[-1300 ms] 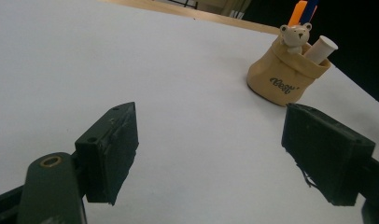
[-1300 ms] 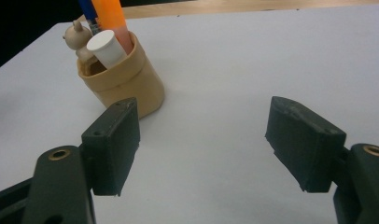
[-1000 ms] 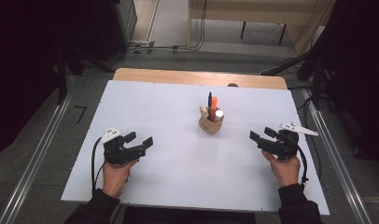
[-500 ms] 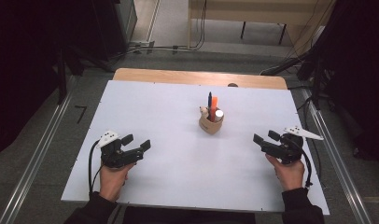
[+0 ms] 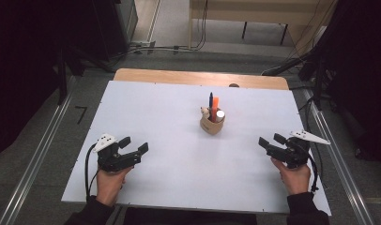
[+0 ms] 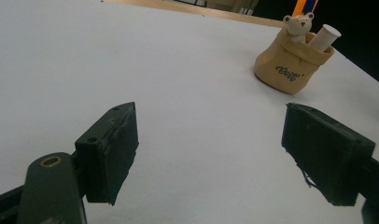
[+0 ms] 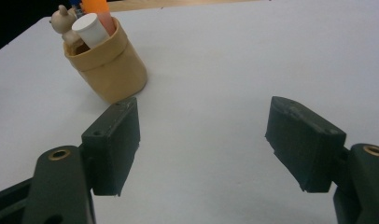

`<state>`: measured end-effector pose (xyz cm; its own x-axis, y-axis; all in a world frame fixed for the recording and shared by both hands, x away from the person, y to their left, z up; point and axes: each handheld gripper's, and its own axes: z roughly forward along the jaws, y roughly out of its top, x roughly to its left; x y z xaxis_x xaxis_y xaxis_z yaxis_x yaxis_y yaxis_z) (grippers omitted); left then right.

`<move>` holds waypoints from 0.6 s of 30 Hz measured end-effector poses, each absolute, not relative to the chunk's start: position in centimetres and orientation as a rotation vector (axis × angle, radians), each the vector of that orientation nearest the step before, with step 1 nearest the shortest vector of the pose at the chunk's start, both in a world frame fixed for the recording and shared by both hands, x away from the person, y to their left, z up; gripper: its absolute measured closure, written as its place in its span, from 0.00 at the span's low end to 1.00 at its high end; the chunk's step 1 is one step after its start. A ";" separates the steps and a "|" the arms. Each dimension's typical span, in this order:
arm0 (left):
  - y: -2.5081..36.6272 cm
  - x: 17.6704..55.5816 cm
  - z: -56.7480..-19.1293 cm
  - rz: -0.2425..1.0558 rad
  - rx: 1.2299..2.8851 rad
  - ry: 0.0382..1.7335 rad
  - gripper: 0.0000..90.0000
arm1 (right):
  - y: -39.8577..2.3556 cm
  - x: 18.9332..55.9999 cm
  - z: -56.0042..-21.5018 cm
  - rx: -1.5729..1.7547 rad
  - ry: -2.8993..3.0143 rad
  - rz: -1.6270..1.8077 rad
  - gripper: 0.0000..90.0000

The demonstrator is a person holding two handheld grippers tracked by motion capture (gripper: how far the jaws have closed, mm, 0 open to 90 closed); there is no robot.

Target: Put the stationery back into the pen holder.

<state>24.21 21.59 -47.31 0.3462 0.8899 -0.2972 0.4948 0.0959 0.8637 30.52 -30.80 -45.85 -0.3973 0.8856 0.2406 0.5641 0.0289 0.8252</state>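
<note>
item: white table top [image 5: 179,178]. fills the middle of the high view, with a strip of bare wood along its far edge at the top of the board.

item: tan pen holder [image 5: 212,124]. stands upright just right of centre in the high view, in the upper half of the board, well apart from both of my grippers. upper right corner of the left gripper view [image 6: 290,65], where dark lettering shows on its side; upper left of the right gripper view [image 7: 108,70].

contents of holder: a small bear figure [image 6: 297,25] at its rim, a white cylinder [image 7: 92,28] leaning out, an orange marker [image 5: 215,103] and a dark blue pen [image 5: 210,99] standing up.

item: my left gripper [image 5: 133,145]. lower left of the high view, held in my left hand [image 5: 108,183], low over the board near the front edge. jaws spread wide with nothing between them; in the left gripper view bare table shows across the gap.

item: my right gripper [image 5: 271,142]. lower right of the high view, held in my right hand [image 5: 293,176], grey three-cornered plate on top pointing to the right. jaws spread wide and empty; in the right gripper view the holder sits beyond the left jaw, not touching it.

item: grey floor [image 5: 48,140] with metal rails at both sides of the table.
</note>
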 end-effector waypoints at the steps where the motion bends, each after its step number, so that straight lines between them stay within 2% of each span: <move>1: 21.6 24.1 -47.3 0.470 1.549 1.296 0.21 | -30.8 30.4 -45.8 1.478 1.974 1.313 0.27; 18: 22.9 23.3 -47.4 0.504 1.550 1.325 0.21 | -31.9 29.8 -46.0 1.494 1.950 1.289 0.27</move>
